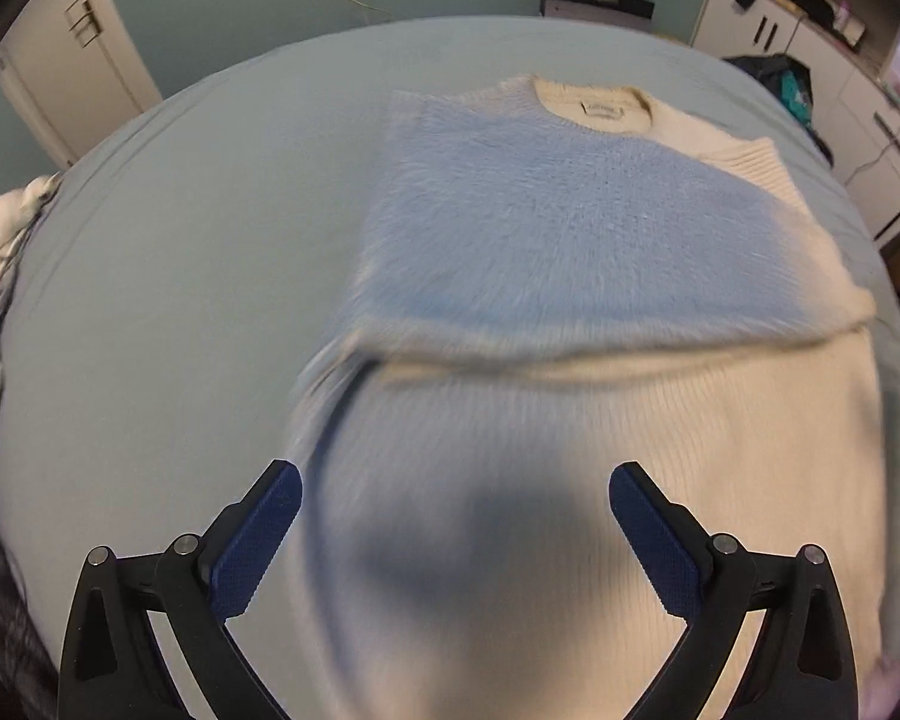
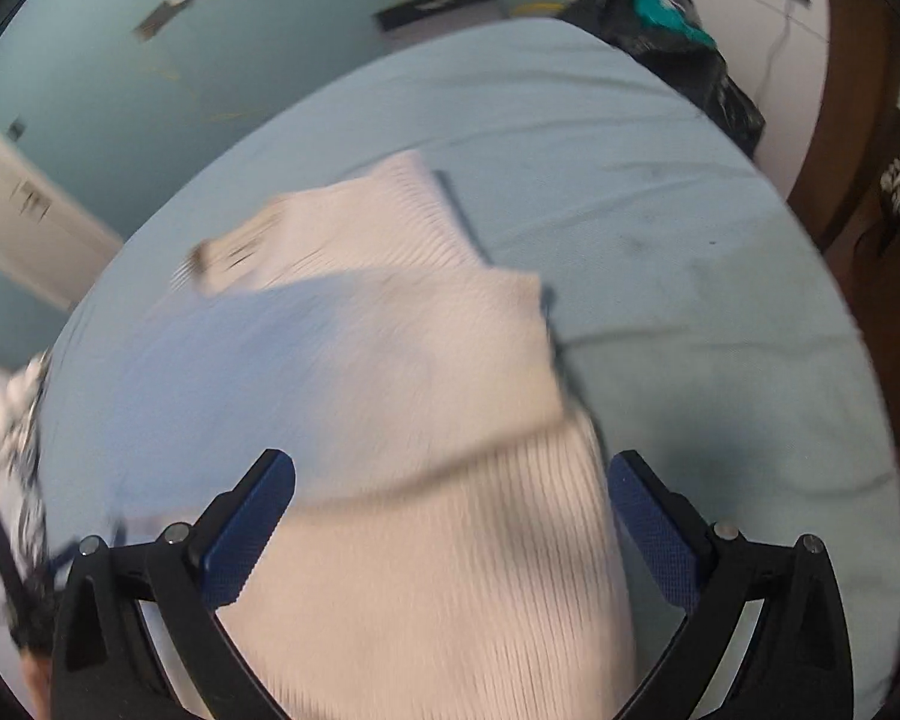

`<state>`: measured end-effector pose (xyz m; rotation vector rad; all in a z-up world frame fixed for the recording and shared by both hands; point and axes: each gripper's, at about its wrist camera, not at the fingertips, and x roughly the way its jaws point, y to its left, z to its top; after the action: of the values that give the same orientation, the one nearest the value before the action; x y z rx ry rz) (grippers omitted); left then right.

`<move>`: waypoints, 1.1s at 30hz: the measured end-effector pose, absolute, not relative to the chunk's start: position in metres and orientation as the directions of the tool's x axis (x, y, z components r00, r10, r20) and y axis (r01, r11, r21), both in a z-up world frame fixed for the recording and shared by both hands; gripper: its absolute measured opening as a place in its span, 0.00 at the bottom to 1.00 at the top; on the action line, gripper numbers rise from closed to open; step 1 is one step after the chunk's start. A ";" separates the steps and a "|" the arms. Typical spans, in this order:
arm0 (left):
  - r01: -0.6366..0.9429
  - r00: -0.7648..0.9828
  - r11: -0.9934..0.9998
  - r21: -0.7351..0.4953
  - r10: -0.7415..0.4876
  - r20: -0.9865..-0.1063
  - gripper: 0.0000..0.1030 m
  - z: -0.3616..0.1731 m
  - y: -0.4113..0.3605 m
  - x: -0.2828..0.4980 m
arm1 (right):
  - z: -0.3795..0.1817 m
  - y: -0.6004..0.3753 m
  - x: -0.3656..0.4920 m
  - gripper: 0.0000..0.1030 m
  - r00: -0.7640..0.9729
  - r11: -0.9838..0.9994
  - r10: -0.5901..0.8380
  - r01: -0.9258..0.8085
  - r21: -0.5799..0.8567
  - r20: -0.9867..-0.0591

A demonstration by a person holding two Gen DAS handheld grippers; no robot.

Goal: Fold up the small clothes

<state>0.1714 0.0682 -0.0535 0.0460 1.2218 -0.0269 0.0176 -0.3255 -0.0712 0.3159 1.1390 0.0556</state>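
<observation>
A cream and light-blue fuzzy knit sweater (image 1: pixel 540 228) lies flat on the bed, collar at the far end, with a fold line across its middle. Its cream ribbed lower part (image 1: pixel 570 480) lies under my left gripper (image 1: pixel 456 516), which is open and empty above it. In the right wrist view the same sweater (image 2: pixel 390 372) is blurred. My right gripper (image 2: pixel 450 510) is open and empty over the cream ribbed part near the sweater's right edge.
The light-blue bed sheet (image 1: pixel 180 270) spreads around the sweater. A crumpled white and grey cloth (image 1: pixel 0 252) lies at the bed's left edge. White cabinets (image 1: pixel 840 90) and a black bag (image 2: pixel 678 42) stand beyond the bed's far right.
</observation>
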 end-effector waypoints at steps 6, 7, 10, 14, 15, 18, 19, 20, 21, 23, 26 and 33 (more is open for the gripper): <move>0.049 0.413 0.998 0.028 0.005 -0.911 1.00 0.004 0.094 0.087 | -0.010 -0.325 -0.059 0.99 0.443 0.917 0.272 0.151 0.370 -0.854; 0.040 0.421 0.999 0.014 -0.004 -0.907 1.00 0.009 0.098 0.072 | -0.006 -0.324 -0.072 0.99 0.435 0.909 0.291 0.151 0.388 -0.852; 0.011 0.432 0.999 -0.037 -0.039 -0.901 1.00 0.010 0.109 0.041 | -0.003 -0.310 -0.085 0.99 0.423 0.884 0.340 0.160 0.439 -0.840; -0.032 0.449 0.998 -0.052 -0.032 -0.893 1.00 -0.001 0.121 0.015 | -0.013 -0.309 -0.107 0.99 0.465 0.852 0.365 0.182 0.491 -0.806; -0.039 0.449 0.997 -0.059 -0.036 -0.893 1.00 -0.004 0.123 0.011 | -0.020 -0.310 -0.111 0.99 0.480 0.844 0.358 0.200 0.497 -0.801; -0.074 0.431 0.993 -0.096 -0.055 -0.900 1.00 -0.017 0.135 0.003 | -0.027 -0.316 -0.119 0.99 0.545 0.808 0.366 0.216 0.548 -0.754; -0.090 0.423 0.990 -0.108 -0.060 -0.904 1.00 -0.022 0.141 0.000 | -0.034 -0.316 -0.120 0.99 0.561 0.796 0.369 0.220 0.564 -0.741; -0.105 0.416 0.987 -0.119 -0.066 -0.907 1.00 -0.027 0.145 -0.001 | -0.046 -0.315 -0.120 0.99 0.550 0.788 0.378 0.232 0.571 -0.745; -0.115 0.411 0.985 -0.129 -0.071 -0.909 1.00 -0.032 0.149 -0.003 | -0.056 -0.314 -0.118 0.99 0.517 0.785 0.392 0.243 0.569 -0.761; -0.129 0.398 0.982 -0.141 -0.079 -0.914 1.00 -0.042 0.157 -0.003 | -0.078 -0.307 -0.115 0.99 0.437 0.780 0.444 0.241 0.577 -0.783; -0.139 0.374 0.979 -0.150 -0.088 -0.923 1.00 -0.059 0.163 -0.003 | -0.090 -0.303 -0.112 0.99 0.397 0.789 0.453 0.238 0.567 -0.798; -0.081 0.246 0.973 -0.218 -0.192 -0.950 1.00 -0.112 0.149 0.000 | -0.097 -0.312 -0.113 0.99 0.402 0.804 0.401 0.276 0.526 -0.823</move>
<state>0.0003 0.1489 -0.1115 -0.2411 1.3242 -0.0766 -0.1131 -0.3117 -0.0975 0.6707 1.1793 0.0872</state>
